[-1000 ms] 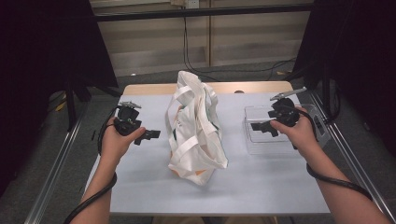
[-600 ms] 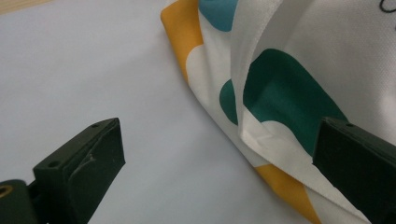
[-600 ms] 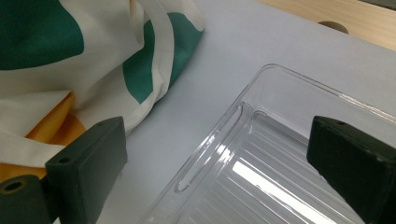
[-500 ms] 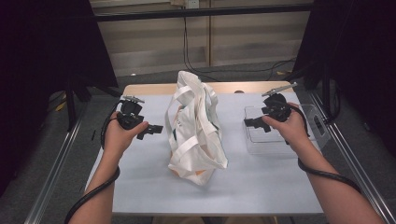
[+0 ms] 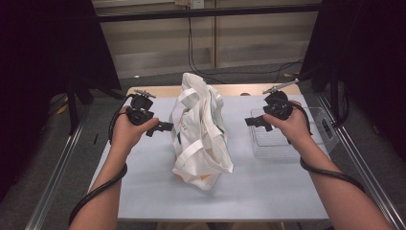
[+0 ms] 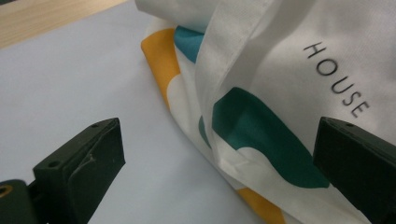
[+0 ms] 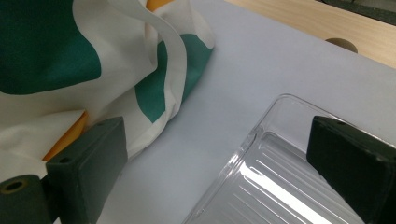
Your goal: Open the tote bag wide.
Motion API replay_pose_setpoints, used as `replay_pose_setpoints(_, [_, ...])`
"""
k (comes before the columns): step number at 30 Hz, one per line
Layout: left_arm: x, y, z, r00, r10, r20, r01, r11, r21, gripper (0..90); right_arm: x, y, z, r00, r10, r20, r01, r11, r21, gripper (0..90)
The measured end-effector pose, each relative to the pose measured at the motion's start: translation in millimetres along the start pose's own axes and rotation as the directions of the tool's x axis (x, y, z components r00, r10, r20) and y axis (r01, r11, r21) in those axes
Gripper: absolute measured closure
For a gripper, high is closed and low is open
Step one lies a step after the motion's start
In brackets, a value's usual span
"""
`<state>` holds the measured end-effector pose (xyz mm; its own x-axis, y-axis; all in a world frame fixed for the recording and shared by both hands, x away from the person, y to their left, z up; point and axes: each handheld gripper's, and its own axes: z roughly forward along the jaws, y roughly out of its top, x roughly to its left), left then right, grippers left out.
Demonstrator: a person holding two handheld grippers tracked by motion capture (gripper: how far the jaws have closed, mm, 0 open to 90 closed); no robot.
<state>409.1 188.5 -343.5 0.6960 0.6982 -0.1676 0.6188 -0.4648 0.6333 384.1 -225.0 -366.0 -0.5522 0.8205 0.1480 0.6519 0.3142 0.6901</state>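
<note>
Here, in short:

Bag: a white tote bag (image 5: 201, 129) with green, teal and orange patches and the word HOUSE lies slumped in the centre of the high view, running from upper middle to lower middle of the bench, its straps loose across the top.
Left claw: the left claw (image 5: 165, 126), left of centre in the high view, points at the bag's near flank; in the left gripper view its jaws stand wide apart with the printed cloth (image 6: 289, 102) between and beyond them, gripping nothing.
Right claw: the right claw (image 5: 252, 121), right of centre, points back toward the bag from the other side; its jaws are likewise spread, holding nothing.
Why so held: both claws come in level from opposite sides, which reads as a two-handed approach to take the cloth or straps at once; a limp bag would likely sag if lifted from one side alone.
Tray: a clear ribbed plastic tray (image 5: 325, 125) sits at the right of the high view, under and behind the right hand, just beside the bag yet apart from it; in the right gripper view its corner (image 7: 261, 154) fills the lower right. Presumably it waits there for whatever comes out of the bag.
Surface: a pale blue-grey sheet covers the bench (image 5: 268, 191); a strip of bare wood shows along the far edge.
Room: dark panels at upper left and upper right, metal rails down both sides, cables trailing on the floor at the top of the frame.
</note>
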Motion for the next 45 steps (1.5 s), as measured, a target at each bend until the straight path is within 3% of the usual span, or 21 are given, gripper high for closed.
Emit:
replay_pose_setpoints(1, [0.3,2.2,-1.4,0.9998,0.022,0.001,-0.022,0.9997,0.010,1.9,0.9,1.5,-0.2,1.0000,-0.002,0.002,0.002,1.000,-0.001,4.9])
replay_pose_setpoints(2, [-1.6,4.1,-1.5,1.0000,0.005,0.003,-0.005,1.0000,-0.001,1.9,1.8,3.1,-0.3,1.0000,-0.002,-0.001,0.002,1.000,0.000,4.9])
replay_pose_setpoints(3, [-1.9,5.8,-2.0,0.9998,0.020,-0.003,-0.020,0.9998,0.001,1.9,2.9,4.8,-0.5,1.0000,-0.004,-0.002,0.004,1.000,0.000,4.9])
replay_pose_setpoints(4, [-3.0,7.6,-2.3,0.9999,0.010,0.005,-0.010,0.9999,0.001,1.9,3.7,6.5,-0.8,0.9999,-0.009,-0.006,0.009,1.000,-0.001,4.9])
replay_pose_setpoints(5, [-2.7,9.3,-2.9,0.9996,0.028,0.005,-0.028,0.9995,0.010,1.9,4.6,8.1,-0.9,0.9999,-0.010,-0.003,0.010,1.000,-0.002,4.9])
replay_pose_setpoints(6, [-4.0,10.5,-2.8,0.9998,0.017,0.007,-0.017,0.9999,0.003,1.9,5.2,9.5,-1.1,0.9999,-0.011,-0.009,0.011,1.000,0.001,4.9])
replay_pose_setpoints(11, [-6.2,16.2,-4.1,0.9984,0.049,0.026,-0.050,0.9982,0.034,2.6,6.7,13.9,0.1,0.9998,-0.009,-0.018,0.009,1.000,0.005,4.9])
replay_pose_setpoints(18, [-11.3,22.9,-1.8,0.9987,0.037,0.034,-0.039,0.9987,0.034,2.6,9.5,19.2,2.5,0.9998,-0.007,-0.017,0.007,1.000,0.006,4.8])
replay_pose_setpoints(19, [-10.2,24.4,-2.8,0.9976,0.058,0.037,-0.060,0.9968,0.053,2.6,10.1,20.2,2.9,0.9999,-0.009,-0.014,0.009,1.000,0.008,4.9])
replay_pose_setpoints(24, [-13.7,30.7,-1.6,0.9957,0.079,0.049,-0.082,0.9936,0.077,2.6,13.1,25.6,5.3,0.9997,-0.011,-0.021,0.011,1.000,0.012,4.8])
replay_pose_setpoints(25, [-15.4,31.3,-0.7,0.9968,0.065,0.047,-0.068,0.9953,0.068,2.6,13.7,26.6,5.7,0.9996,-0.013,-0.024,0.014,1.000,0.008,4.8])
replay_pose_setpoints(27, [-15.8,33.6,-1.1,0.9951,0.084,0.051,-0.088,0.9930,0.079,2.6,15.2,28.5,6.5,0.9996,-0.012,-0.026,0.012,1.000,0.009,4.8])
replay_pose_setpoints(28, [-17.4,34.2,-0.6,0.9963,0.069,0.051,-0.072,0.9948,0.071,2.6,15.8,29.5,7.0,0.9995,-0.015,-0.029,0.016,1.000,0.008,4.8])
replay_pose_setpoints(30, [-17.3,36.5,-2.0,0.9952,0.083,0.052,-0.087,0.9928,0.082,2.6,17.4,31.7,7.8,0.9994,-0.017,-0.029,0.018,1.000,0.009,4.8])
replay_pose_setpoints(37, [-22.7,43.0,-4.4,0.9957,0.072,0.058,-0.076,0.9946,0.071,2.6,24.3,39.2,8.1,0.9992,-0.028,-0.029,0.028,1.000,0.005,4.7])
replay_pose_setpoints(45, [-32.3,55.4,-8.5,0.9934,0.089,0.073,-0.094,0.9937,0.062,2.5,30.6,48.5,5.0,0.9986,-0.045,-0.029,0.045,0.999,0.006,4.6])
